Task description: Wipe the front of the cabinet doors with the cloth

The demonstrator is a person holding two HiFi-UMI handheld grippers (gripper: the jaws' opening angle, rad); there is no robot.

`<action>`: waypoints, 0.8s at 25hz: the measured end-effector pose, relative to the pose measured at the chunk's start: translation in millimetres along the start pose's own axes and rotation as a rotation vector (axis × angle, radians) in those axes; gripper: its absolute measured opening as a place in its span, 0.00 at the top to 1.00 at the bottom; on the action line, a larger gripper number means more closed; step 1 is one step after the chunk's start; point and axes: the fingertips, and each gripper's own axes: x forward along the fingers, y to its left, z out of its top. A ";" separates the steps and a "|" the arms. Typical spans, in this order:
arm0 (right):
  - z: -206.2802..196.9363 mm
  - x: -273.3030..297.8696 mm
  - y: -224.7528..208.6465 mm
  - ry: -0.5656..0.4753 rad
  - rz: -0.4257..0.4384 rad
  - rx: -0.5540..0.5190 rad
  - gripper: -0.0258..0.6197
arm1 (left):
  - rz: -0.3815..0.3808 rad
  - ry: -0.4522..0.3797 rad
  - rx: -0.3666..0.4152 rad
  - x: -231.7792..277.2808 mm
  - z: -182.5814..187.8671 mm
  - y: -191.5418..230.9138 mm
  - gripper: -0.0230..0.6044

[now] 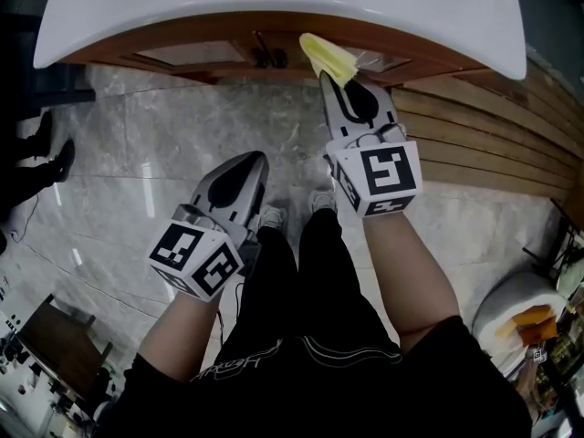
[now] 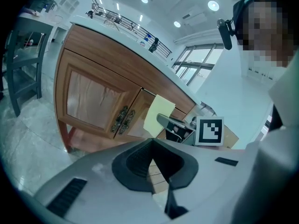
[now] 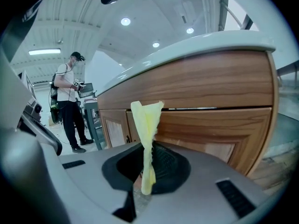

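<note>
A yellow cloth (image 1: 327,57) sticks up from my right gripper (image 1: 334,80), which is shut on it just short of the wooden cabinet (image 1: 228,51) under the white countertop (image 1: 274,3). In the right gripper view the cloth (image 3: 146,120) stands upright as a twisted strip in front of the right-hand cabinet front (image 3: 201,94). Lower and further back, over the floor, my left gripper (image 1: 250,161) is shut with nothing in it. The left gripper view shows the two doors (image 2: 93,97) with ornate handles (image 2: 122,120). The cloth (image 2: 158,115) hangs flat just right of the handles.
Grey marble floor (image 1: 137,153) lies below the cabinet, and slatted wooden decking (image 1: 484,144) runs along the right. A white roll (image 1: 520,308) sits at the lower right. A dark chair (image 2: 23,55) stands left of the cabinet. Another person (image 3: 69,106) stands far off.
</note>
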 end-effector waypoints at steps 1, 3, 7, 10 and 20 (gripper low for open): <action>0.7 -3.1 -3.5 -0.003 -0.007 0.003 0.90 | -0.003 0.003 -0.001 1.6 0.1 -2.3 0.95; 1.5 -9.7 -11.7 -0.007 -0.025 0.009 0.90 | -0.011 0.011 -0.005 5.7 0.1 -7.6 0.95; -2.3 -25.0 -33.0 -0.014 -0.065 0.018 0.90 | -0.033 0.032 0.008 18.3 -4.1 -20.8 0.95; -6.7 -36.8 -50.3 -0.015 -0.096 0.027 0.90 | -0.050 0.051 0.021 29.9 -8.0 -29.1 0.95; -20.0 -84.5 -112.9 -0.017 -0.197 0.062 0.90 | -0.110 0.098 0.046 69.2 -18.3 -74.3 0.95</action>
